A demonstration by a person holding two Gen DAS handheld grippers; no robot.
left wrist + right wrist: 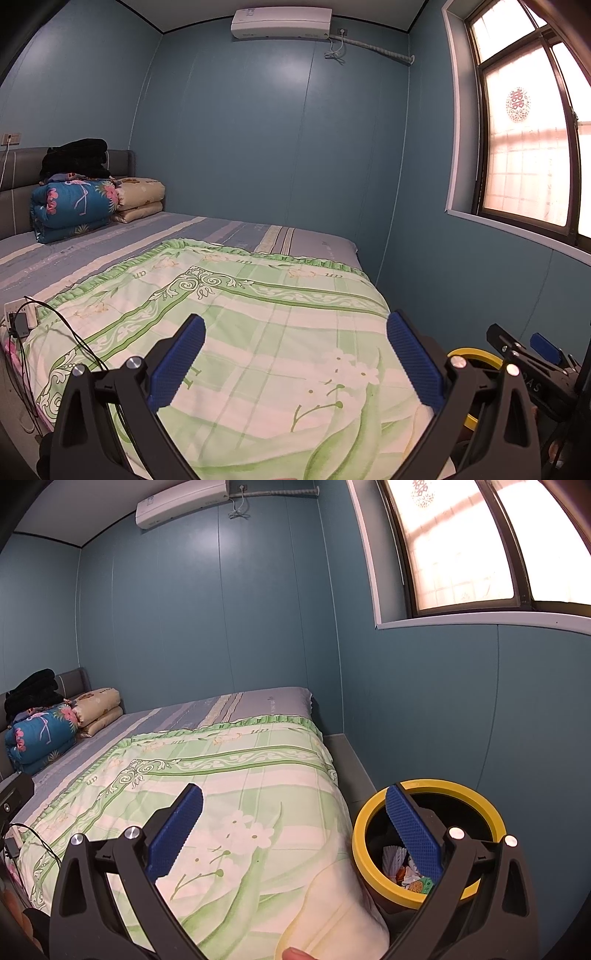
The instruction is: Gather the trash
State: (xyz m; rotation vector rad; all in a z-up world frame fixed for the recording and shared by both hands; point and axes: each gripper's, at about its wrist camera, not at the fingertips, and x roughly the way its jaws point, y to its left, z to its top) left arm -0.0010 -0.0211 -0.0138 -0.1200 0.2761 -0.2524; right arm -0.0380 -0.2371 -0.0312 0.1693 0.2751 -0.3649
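1. Trash bin (424, 843): round, black inside, thick yellow rim; stands upright, mouth facing up, lower right of the right wrist view, just beside the bed's corner. Crumpled wrappers and paper scraps (400, 867) lie in its bottom.
2. Right gripper (295, 830): jaws spread wide, nothing between them; ribbed blue pads (173, 834) on black arms. The right pad overlaps the bin's mouth in frame.
3. Left gripper (295, 358): likewise wide apart and empty, over the quilt.
4. Bed (236, 232): blue-grey striped sheet, topped by a green-and-cream floral quilt (258, 332) with a frilled edge. Folded bedding (74, 206) stacked upper left, by the grey headboard.
5. Room: smooth teal panel walls, white air conditioner (280, 22) top centre, window (528, 147) at right.
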